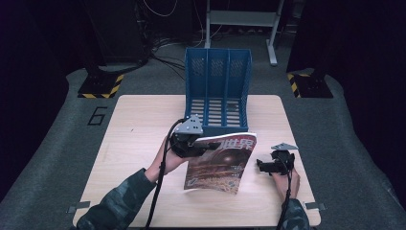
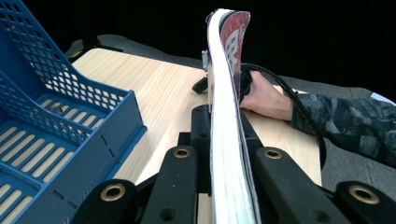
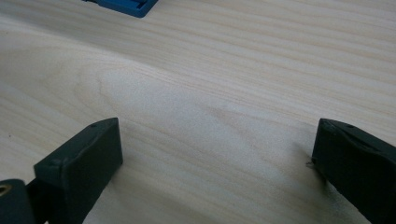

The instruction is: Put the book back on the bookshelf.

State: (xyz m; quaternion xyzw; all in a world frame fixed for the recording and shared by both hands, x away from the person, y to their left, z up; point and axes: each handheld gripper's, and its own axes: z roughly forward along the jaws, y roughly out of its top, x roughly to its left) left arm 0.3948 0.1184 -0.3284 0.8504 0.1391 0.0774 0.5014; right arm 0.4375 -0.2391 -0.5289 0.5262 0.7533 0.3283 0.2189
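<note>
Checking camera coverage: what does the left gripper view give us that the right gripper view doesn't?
Left gripper view: the magazine clamped edge-on between its jaws, the blue file rack's slotted compartments, and the person's other hand with its camouflage sleeve. Right gripper view: its own jaws spread wide with nothing between them, just above bare wood. Both: the light wooden table and some part of the blue rack.

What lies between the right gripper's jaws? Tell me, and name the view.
Nothing but bare wooden table: the right gripper view shows the right gripper with its jaws spread wide and holding nothing between them.
</note>
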